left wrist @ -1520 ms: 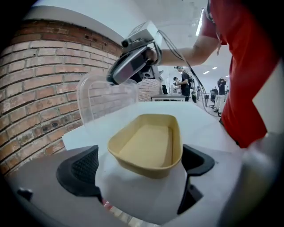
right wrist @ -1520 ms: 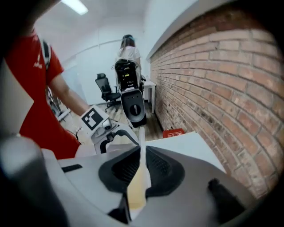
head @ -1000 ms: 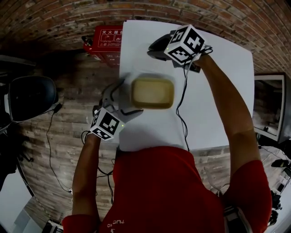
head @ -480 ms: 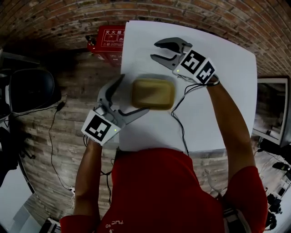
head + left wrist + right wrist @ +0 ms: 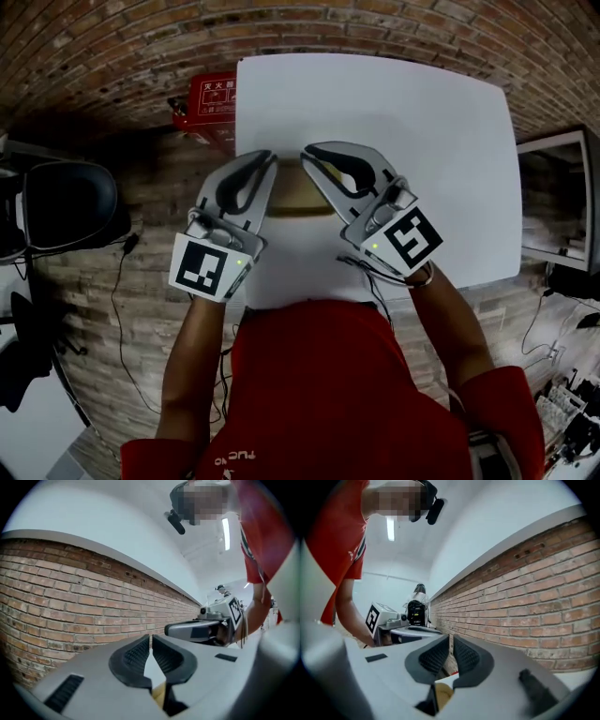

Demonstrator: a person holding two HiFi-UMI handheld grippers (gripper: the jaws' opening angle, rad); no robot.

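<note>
Both tools have drawn in since half a second ago: then they stood wide open, the left one at the near left corner of the tan tray and the right one beyond its far edge, and now they sit side by side above the tray with their jaws brought together. In the head view the left tool point(image 5: 268, 159) and the right tool point(image 5: 309, 154) point toward the far brick wall, their tips near each other but apart. Each marker cube lies at the near end, by the person's hands. The tan tray point(image 5: 298, 202) shows only as a narrow strip between the two tool bodies, and the rest of it is covered by them. It lies on the white counter point(image 5: 422, 122), in the near left part, close to the near edge. The left gripper view shows its two black pads almost meeting, with a thin slit of light between them and nothing caught there. A bit of tan shows low down, under the jaws. The right gripper view shows the same: pads closed to a slit, nothing gripped, and a patch of tan beneath them. Each of these views also catches the other tool just beside it. On the floor at the far left of the counter stands a red box point(image 5: 214, 98), and further left a black office chair point(image 5: 66, 202).
</note>
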